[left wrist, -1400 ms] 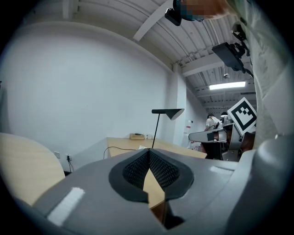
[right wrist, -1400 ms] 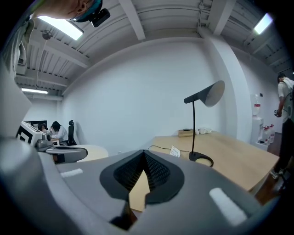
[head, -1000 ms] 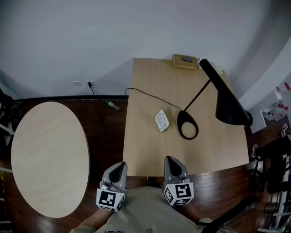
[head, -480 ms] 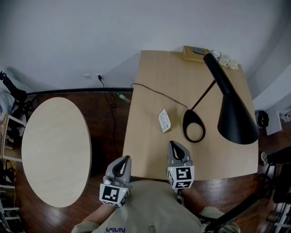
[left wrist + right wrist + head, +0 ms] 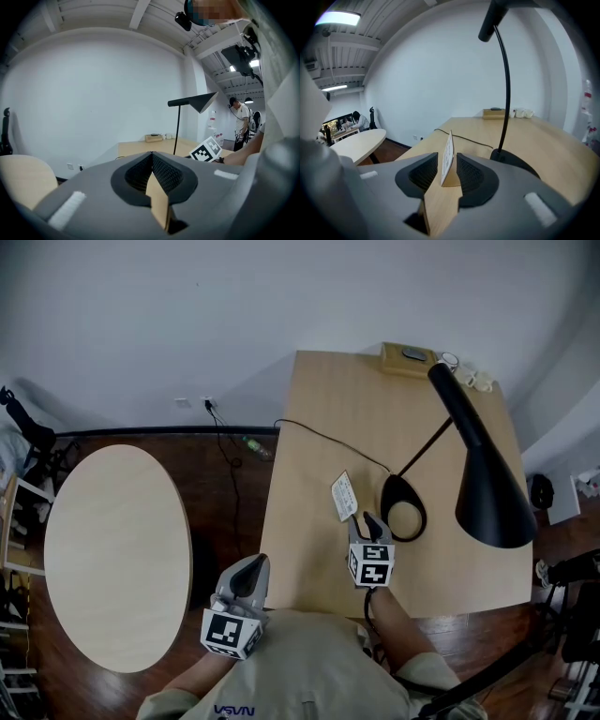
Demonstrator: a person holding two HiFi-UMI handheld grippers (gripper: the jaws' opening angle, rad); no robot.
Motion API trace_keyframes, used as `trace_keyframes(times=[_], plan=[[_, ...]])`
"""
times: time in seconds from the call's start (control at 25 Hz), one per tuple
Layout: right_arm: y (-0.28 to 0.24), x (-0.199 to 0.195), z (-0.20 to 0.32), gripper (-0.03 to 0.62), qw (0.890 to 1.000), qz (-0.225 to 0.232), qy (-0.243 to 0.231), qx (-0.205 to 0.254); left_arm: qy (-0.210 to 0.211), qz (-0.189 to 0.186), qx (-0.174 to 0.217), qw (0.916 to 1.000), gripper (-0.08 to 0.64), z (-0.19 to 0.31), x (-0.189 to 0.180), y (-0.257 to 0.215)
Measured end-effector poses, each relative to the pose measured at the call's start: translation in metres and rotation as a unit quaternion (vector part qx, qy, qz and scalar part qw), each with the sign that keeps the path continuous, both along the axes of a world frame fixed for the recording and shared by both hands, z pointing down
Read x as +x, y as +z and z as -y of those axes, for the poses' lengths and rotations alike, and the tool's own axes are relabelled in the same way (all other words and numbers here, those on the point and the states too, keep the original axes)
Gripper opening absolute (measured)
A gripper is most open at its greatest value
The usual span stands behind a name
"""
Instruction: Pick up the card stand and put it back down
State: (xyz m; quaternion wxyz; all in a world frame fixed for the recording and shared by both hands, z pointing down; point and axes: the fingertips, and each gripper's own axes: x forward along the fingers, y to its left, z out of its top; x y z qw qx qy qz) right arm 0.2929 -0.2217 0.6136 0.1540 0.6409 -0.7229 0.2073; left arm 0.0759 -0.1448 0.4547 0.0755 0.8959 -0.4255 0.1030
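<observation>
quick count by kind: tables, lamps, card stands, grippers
light wooden tables: 2, the oval table and the rectangular desk
black desk lamp with cone shade: 1
white card stand: 1
grey grippers: 2, the left gripper shut, the right gripper opening with the card stand between its jaws
total: 6

Card stand: the white paper card stand (image 5: 446, 154) on its pale wooden wedge looks smooth and faintly sheened, its wood bare; it stands between the opening jaws of the grey matt plastic right gripper (image 5: 368, 520).
Pads: black ribbed rubbery pads (image 5: 423, 174), dull.
Table: the light rectangular wooden table (image 5: 543, 140) beneath the gripper is smooth and satin.
Lamp: the black cone-shade lamp (image 5: 483, 486) right of the gripper is matt.
Floor: the dark wooden floor (image 5: 230, 521) left of the gripper is glossy.
</observation>
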Motion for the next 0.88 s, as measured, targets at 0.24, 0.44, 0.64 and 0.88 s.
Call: trace_keyframes(times=[0.24,0.44,0.64,0.88], plan=[[0.026,-0.009,0.024,0.141,0.999,0.002,-0.013,-0.029,-0.008,-0.004,0.002,1.0000,0.002,0.011,-0.019,-0.003],[0.041,-0.004,0.033,0.056,0.999,-0.015,0.005,-0.052,-0.012,-0.007,0.005,0.9999,0.003,0.016,-0.031,-0.007],[0.028,-0.019,0.024,0.017,0.999,0.002,0.001,-0.038,-0.011,-0.014,-0.002,0.9998,0.003,0.020,-0.040,-0.003],[-0.024,-0.034,-0.001,0.015,0.998,0.055,0.014,0.012,0.010,-0.025,-0.007,0.9996,0.003,0.021,-0.037,0.006]])
